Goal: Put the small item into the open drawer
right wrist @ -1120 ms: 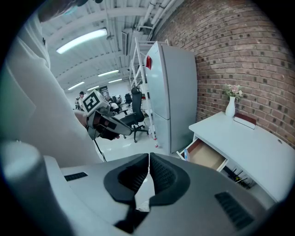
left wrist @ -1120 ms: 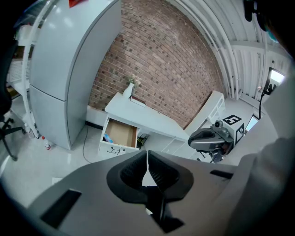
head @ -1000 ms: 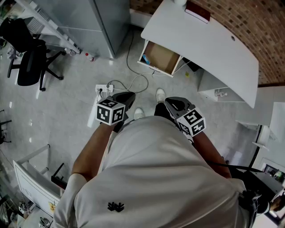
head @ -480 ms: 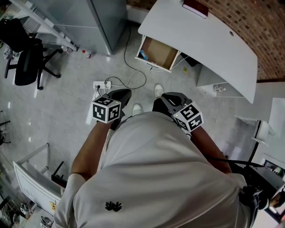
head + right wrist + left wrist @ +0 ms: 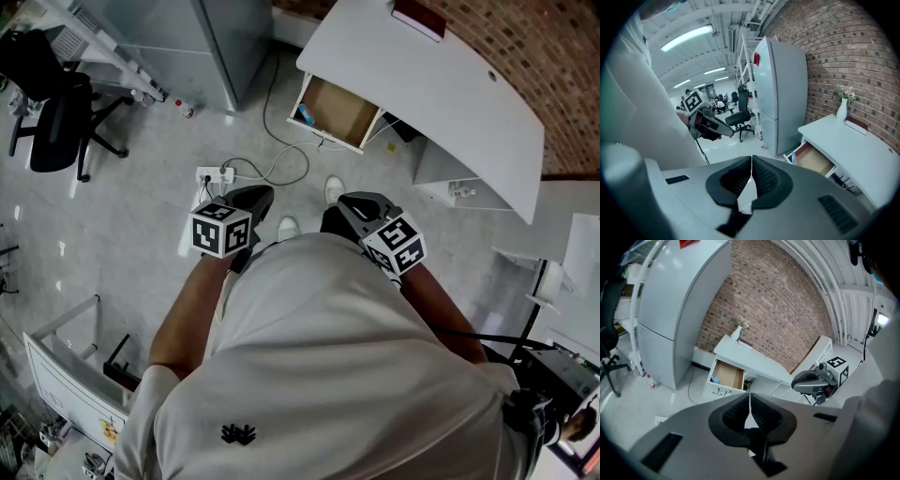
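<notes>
The open drawer [image 5: 336, 111] juts out from under a white desk [image 5: 441, 84], wood-brown inside, with a small blue thing [image 5: 302, 116] in its left corner. I stand a few steps back from it on the grey floor. My left gripper [image 5: 261, 197] and right gripper [image 5: 349, 202] are held at waist height, side by side, pointing toward the desk. In the left gripper view the jaws [image 5: 750, 411] are shut with nothing between them, and the drawer [image 5: 727, 374] lies ahead. The right gripper [image 5: 751, 176] is likewise shut and empty.
A grey fridge [image 5: 202, 37] stands left of the desk. A power strip [image 5: 214, 174] with a cable lies on the floor ahead of my feet, and a small bottle [image 5: 188, 112] stands by the fridge. An office chair [image 5: 56, 112] is far left. A red book [image 5: 419, 19] lies on the desk.
The view has shifted slightly toward the desk. Both grippers stay shut at the waist, a little higher in the head view.
</notes>
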Tool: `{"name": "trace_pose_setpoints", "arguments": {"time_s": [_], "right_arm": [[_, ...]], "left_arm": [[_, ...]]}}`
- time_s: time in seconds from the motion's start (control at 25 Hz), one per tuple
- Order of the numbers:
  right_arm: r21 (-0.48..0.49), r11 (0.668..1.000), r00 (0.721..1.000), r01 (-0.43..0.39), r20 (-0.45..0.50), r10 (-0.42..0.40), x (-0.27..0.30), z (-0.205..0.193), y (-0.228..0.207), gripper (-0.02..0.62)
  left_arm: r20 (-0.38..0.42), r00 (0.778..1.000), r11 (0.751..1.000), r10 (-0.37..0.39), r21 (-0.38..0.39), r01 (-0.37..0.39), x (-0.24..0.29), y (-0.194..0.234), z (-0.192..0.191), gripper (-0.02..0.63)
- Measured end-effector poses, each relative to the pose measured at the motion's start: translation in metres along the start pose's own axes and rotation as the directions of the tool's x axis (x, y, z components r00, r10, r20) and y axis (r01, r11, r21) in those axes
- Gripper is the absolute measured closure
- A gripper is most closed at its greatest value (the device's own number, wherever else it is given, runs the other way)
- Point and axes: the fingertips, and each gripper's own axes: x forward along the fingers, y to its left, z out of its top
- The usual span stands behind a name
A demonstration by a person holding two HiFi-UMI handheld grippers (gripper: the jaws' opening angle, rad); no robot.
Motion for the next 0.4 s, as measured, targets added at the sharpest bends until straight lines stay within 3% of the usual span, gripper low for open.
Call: {"name": "trace_pose_setpoints", "arguments": {"time_s": [0.4], "right_arm": [[-0.013,1.0,1.0,-0.014,-0.015,0.014,0.011,0.006,-0.001,0.563]], "left_arm": [[0.008,1.0,1.0,0.006,-0.02,-0.006,-0.002,0.012,0.0,0.575]]}}
